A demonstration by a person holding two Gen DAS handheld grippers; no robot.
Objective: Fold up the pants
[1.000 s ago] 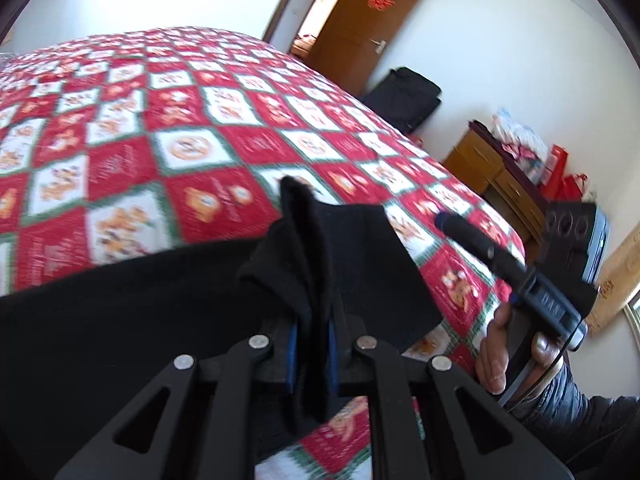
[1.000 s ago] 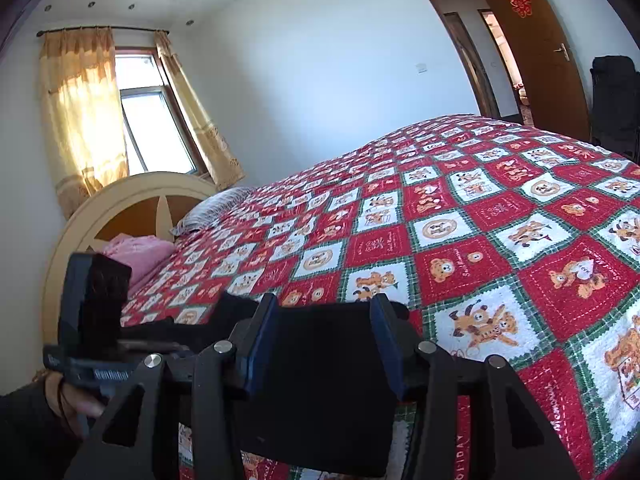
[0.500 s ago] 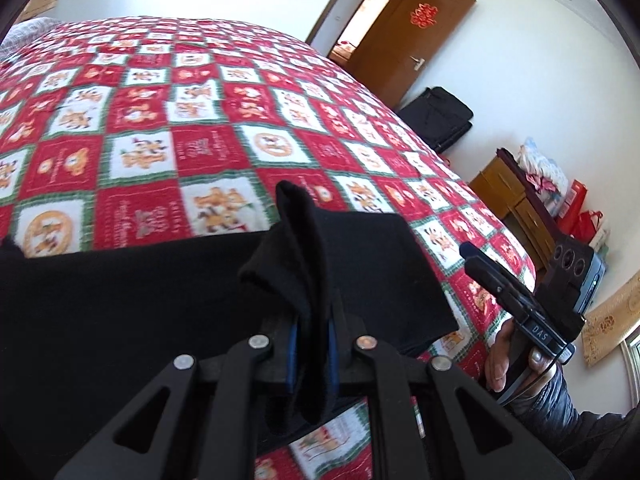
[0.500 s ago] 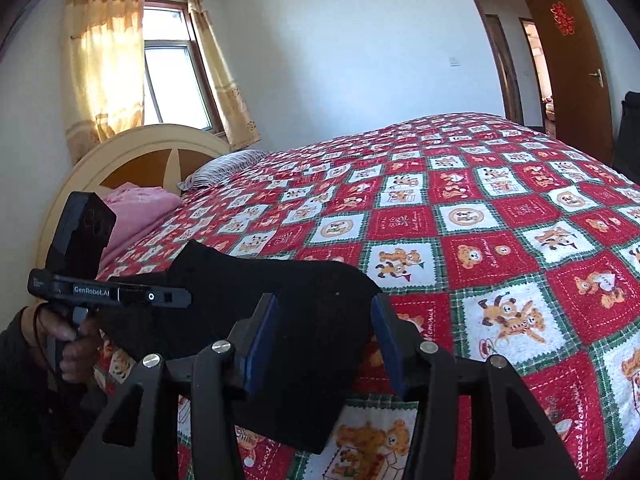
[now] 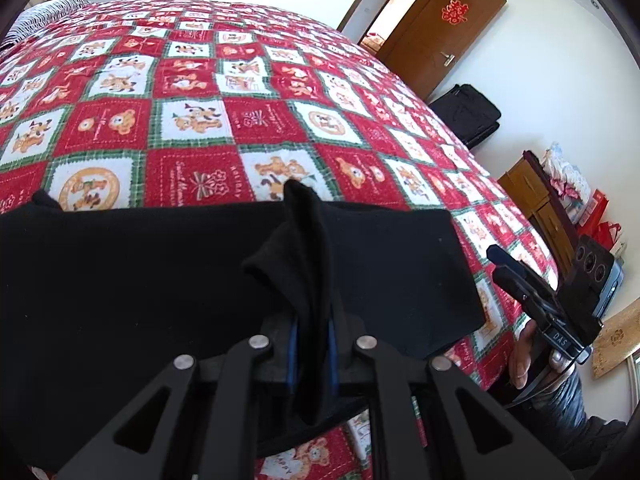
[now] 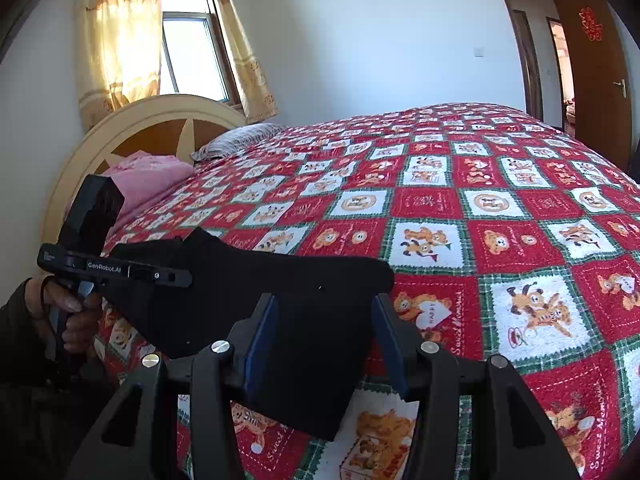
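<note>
The black pants (image 5: 140,280) lie on the near part of the bed, their long axis running left to right across the left wrist view, parallel to the near edge of the red, white and green bear-patterned bedspread (image 5: 192,120); one end reaches out of the frame at left, the other ends in a squared corner at right. The left tool (image 5: 313,354) is closed tight on a bunched fold of the pants, which stands up in a ridge between its blue pads (image 5: 293,356). Farther right in that view the right tool (image 5: 516,272) hangs beside the bed, off the cloth, gripped by a hand (image 5: 524,360); beyond it stand a brown door (image 5: 440,36), a black bag (image 5: 468,116) against the wall and a wooden cabinet (image 5: 532,200). The right wrist view shows what the other cannot: at far left the left tool (image 6: 176,278) seen from the side, nosed into the pants (image 6: 280,320), then a round wooden headboard (image 6: 152,128), a pink cushion (image 6: 148,176), a striped pillow (image 6: 240,140) and a curtained window (image 6: 188,48). In front of that camera the right tool (image 6: 324,340) stands wide open, its pads well apart either side of the dark cloth, gripping nothing.
</note>
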